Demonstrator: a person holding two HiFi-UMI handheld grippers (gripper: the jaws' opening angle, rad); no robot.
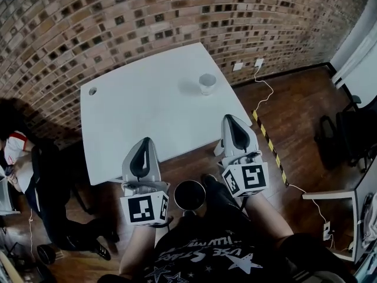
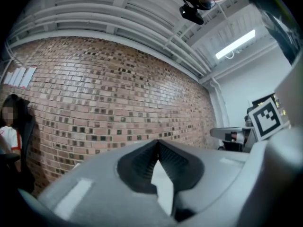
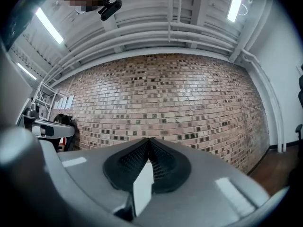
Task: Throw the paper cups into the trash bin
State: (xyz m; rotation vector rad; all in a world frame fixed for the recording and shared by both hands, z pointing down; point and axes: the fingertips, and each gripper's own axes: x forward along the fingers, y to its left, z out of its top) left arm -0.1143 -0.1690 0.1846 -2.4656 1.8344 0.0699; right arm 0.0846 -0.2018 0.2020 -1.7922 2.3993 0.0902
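One white paper cup (image 1: 207, 83) stands upright near the right far side of the white table (image 1: 135, 117). Both grippers hover in front of the table's near edge, well short of the cup. My left gripper (image 1: 145, 141) has its jaws closed tip to tip with nothing between them, as the left gripper view (image 2: 157, 141) confirms. My right gripper (image 1: 231, 118) is likewise shut and empty (image 3: 148, 139). Between the two grippers, low by my legs, sits a dark round bin (image 1: 189, 194). Both gripper views look level at the brick wall, and neither shows the cup.
A brick wall (image 1: 147, 16) runs behind the table. A person (image 1: 17, 158) sits at the left. A dark chair (image 1: 339, 137) stands on the wooden floor at the right, with a white cable (image 1: 266, 90) and striped tape (image 1: 268, 140) nearby. The table has a small hole (image 1: 92, 91).
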